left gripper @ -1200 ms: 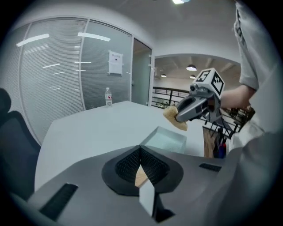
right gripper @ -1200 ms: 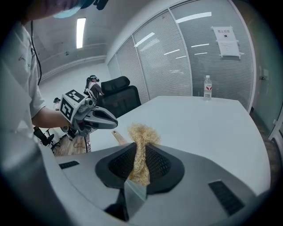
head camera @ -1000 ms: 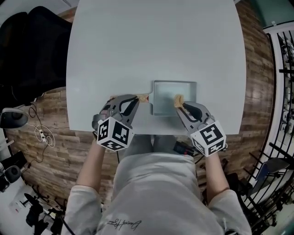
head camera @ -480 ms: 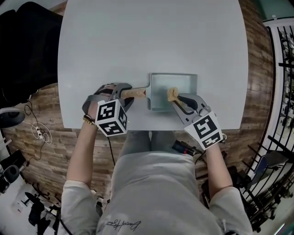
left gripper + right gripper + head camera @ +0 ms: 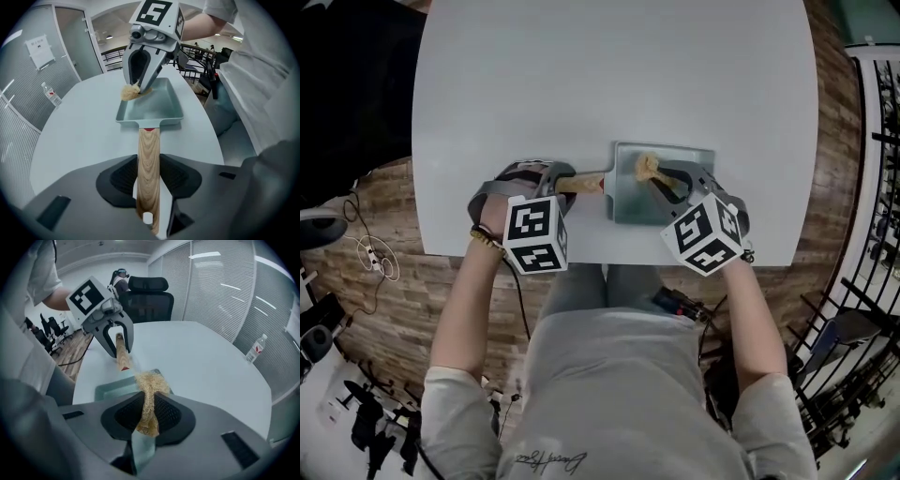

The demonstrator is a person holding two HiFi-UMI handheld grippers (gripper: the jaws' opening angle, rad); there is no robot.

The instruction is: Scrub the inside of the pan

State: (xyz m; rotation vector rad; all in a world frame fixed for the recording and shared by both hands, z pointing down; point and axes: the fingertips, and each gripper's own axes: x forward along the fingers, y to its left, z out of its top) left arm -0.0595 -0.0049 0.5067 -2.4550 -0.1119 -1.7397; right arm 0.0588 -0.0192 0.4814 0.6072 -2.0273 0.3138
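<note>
A pale grey-green rectangular pan (image 5: pixel 623 214) lies near the table's front edge, its wooden handle (image 5: pixel 584 183) pointing left. My left gripper (image 5: pixel 567 179) has just been closing with that handle (image 5: pixel 149 159) between its pads, and they now press on it. My right gripper (image 5: pixel 662 177) is shut on a tan fibrous scrubber (image 5: pixel 646 167), which hangs inside the pan near its far left corner. In the right gripper view the scrubber (image 5: pixel 148 392) sticks out of the jaws over the pan (image 5: pixel 112 391). I cannot tell whether it touches the pan floor.
The white table (image 5: pixel 609 75) stretches away behind the pan, and its front edge is just below both grippers. A black office chair (image 5: pixel 149 298) stands at the table's far side. A water bottle (image 5: pixel 256 349) stands near one table edge. Wooden floor surrounds the table.
My left gripper has come down over the wooden handle, which now sits between its jaws. My right gripper has rolled, and it has carried the scrubber down into the pan toward its far left corner.
</note>
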